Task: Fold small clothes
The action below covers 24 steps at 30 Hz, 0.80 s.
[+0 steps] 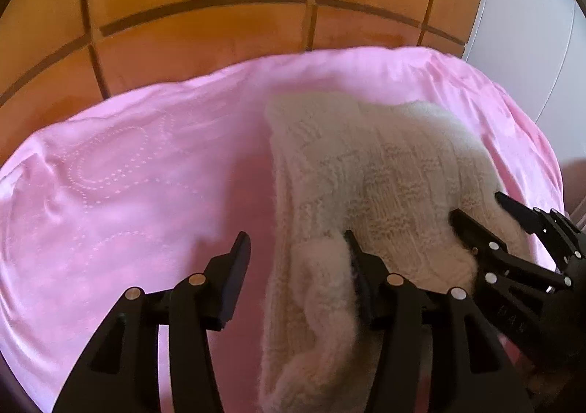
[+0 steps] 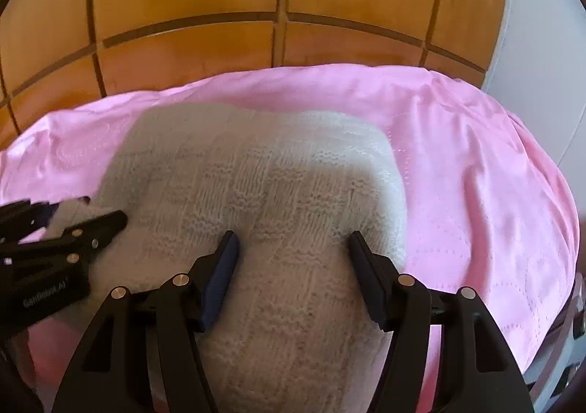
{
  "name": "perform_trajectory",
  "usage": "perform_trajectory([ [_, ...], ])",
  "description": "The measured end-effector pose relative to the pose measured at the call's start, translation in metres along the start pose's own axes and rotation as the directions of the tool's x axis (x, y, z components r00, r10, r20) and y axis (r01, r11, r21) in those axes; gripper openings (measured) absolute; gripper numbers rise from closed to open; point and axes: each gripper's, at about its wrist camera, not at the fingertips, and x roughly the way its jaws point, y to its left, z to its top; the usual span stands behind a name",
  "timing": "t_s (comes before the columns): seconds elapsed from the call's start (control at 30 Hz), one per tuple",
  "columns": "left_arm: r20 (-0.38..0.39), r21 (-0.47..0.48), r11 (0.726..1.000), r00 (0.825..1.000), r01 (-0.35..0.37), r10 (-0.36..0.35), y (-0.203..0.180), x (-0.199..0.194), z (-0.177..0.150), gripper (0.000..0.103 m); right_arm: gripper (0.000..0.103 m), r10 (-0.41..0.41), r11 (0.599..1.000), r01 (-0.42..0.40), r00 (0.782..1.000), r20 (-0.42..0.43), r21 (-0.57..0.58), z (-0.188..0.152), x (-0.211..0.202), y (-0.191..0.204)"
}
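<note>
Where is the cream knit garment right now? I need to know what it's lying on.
The cream knit garment lies on the pink cloth, mid-frame in the right wrist view, between the open right gripper and the left gripper at its left edge.

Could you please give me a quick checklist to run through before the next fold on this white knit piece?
1. Left gripper open: ok.
2. Right gripper open: ok.
3. White knit garment lies on the pink cloth: ok.
4. Right gripper's fingers straddle the knit: ok.
5. Left gripper has the knit's edge between its fingers: cannot tell.
6. Knit lying flat: not ok, near edge is bunched.
</note>
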Motion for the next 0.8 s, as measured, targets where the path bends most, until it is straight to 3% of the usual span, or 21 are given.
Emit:
perform_trajectory([
  [0.17, 0.044, 0.008, 1.000, 0.999, -0.018, 0.018, -0.004, -0.024, -0.007, 0.055, 0.062, 0.058, 0.998, -0.058, 0.998, 0.002, 0.020, -0.002, -0.027, -0.013],
  [0.37, 0.068, -0.029, 1.000, 0.998, -0.009, 0.011, -0.002, -0.043, -0.016, 0.063, 0.062, 0.071, 0.997, -0.071, 0.997, -0.012, 0.028, -0.020, -0.047, -0.015],
  [0.43, 0.071, -0.042, 0.999, 0.997, -0.015, 0.018, 0.000, -0.048, -0.017, 0.066, 0.072, 0.064, 0.997, -0.064, 0.998, -0.017, 0.032, -0.024, -0.049, -0.014],
  [0.6, 0.103, -0.060, 0.998, 0.994, -0.031, 0.037, 0.003, -0.064, -0.020, 0.072, 0.077, 0.069, 0.996, -0.066, 0.997, -0.046, 0.064, -0.033, -0.054, -0.011],
  [0.8, 0.130, -0.094, 0.995, 0.990, -0.044, 0.056, 0.009, -0.084, -0.025, 0.078, 0.092, 0.030, 0.994, -0.027, 0.999, -0.027, 0.111, -0.040, -0.070, -0.011],
])
